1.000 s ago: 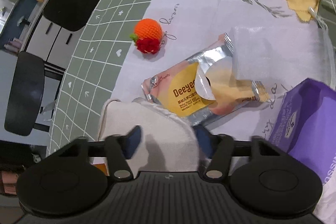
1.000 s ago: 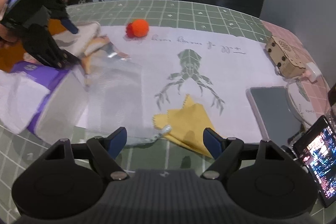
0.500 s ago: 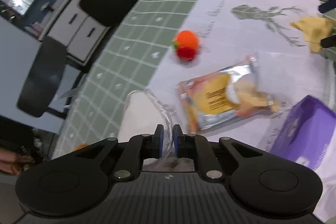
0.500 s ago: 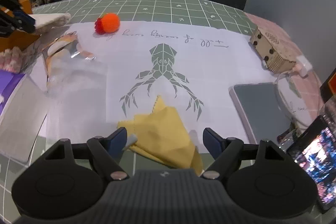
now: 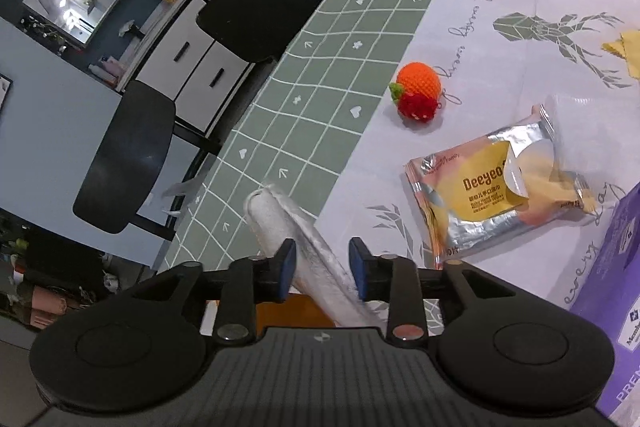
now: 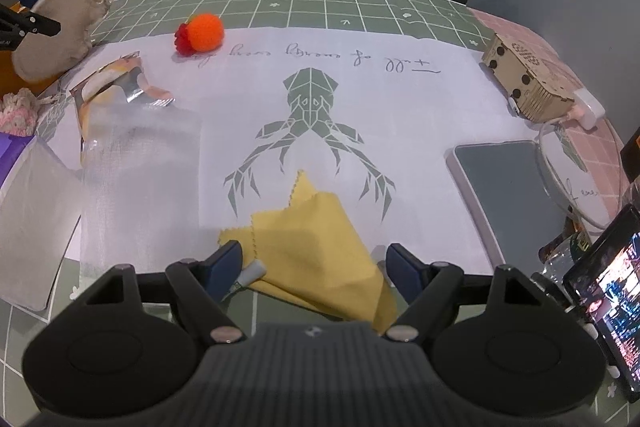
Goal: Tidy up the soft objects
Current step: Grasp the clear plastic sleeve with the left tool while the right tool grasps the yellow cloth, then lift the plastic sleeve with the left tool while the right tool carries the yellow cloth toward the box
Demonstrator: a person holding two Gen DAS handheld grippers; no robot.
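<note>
Green-checked table [image 5: 320, 75] at upper centre: a pad [image 5: 292, 223] sits between the left gripper's [image 5: 322, 267] parted jaws, seemingly released, while the right gripper's [image 6: 316, 267] wide-apart jaws straddle the cloth [image 6: 316, 247], likely for pickup.

We see a matt yellow cloth w/ pinked edges [image 6: 316, 247], a fuzzy orange-and-red crocheted ball [image 5: 418, 93], a glossy crinkled foil wipes pack [image 5: 488, 191] – shiny silver edges – a pale fleecy fabric pad [image 5: 304, 247], and a raw plywood box [image 6: 528, 79], all matt.

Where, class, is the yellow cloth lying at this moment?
In the right wrist view the yellow cloth lies flat between the open right gripper fingers, just below the printed deer.
</note>
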